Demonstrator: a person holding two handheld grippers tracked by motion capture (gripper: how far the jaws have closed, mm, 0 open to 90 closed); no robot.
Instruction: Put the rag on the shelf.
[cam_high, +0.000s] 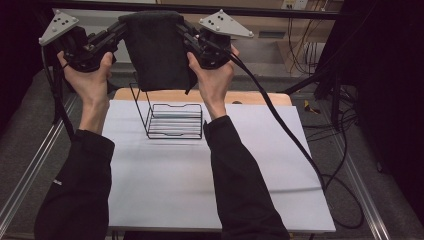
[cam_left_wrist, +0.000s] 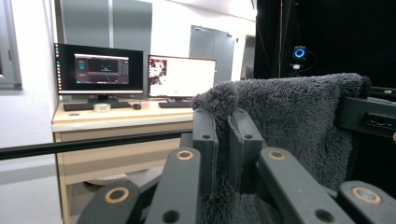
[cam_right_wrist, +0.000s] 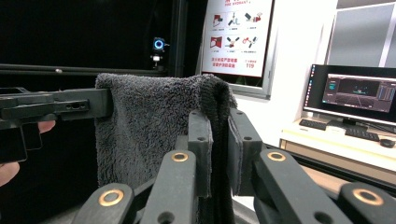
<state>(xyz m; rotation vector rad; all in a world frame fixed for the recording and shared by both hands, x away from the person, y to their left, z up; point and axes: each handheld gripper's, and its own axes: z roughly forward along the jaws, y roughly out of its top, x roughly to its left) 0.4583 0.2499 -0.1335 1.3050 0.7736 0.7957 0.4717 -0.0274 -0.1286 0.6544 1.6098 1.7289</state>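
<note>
Both grippers are raised well above the surface, each carried in one of the person's hands. The left gripper and the right gripper hold a dark grey towel between them, one at each upper corner, so that the cloth hangs down flat in the air, its top edge roughly level.

In the left gripper view, the jaws stand close together with the fleecy edge of the towel pinched between them; the cloth spreads away to the far side, where the other gripper's dark body meets its opposite corner. In the right gripper view the same holds: the jaws are narrow and clamped on the towel, with the other gripper at the far corner.

Beneath the hanging towel stands a black wire rack, upright on the white sheet that covers the surface. The towel's lower edge hangs above the rack's tall back frame; whether it touches the wire cannot be told. A wooden board edge shows at the far side of the white sheet.

The left hand and right hand grip the handles from below. A black cable trails from the right gripper across the surface and off its right edge.
</note>
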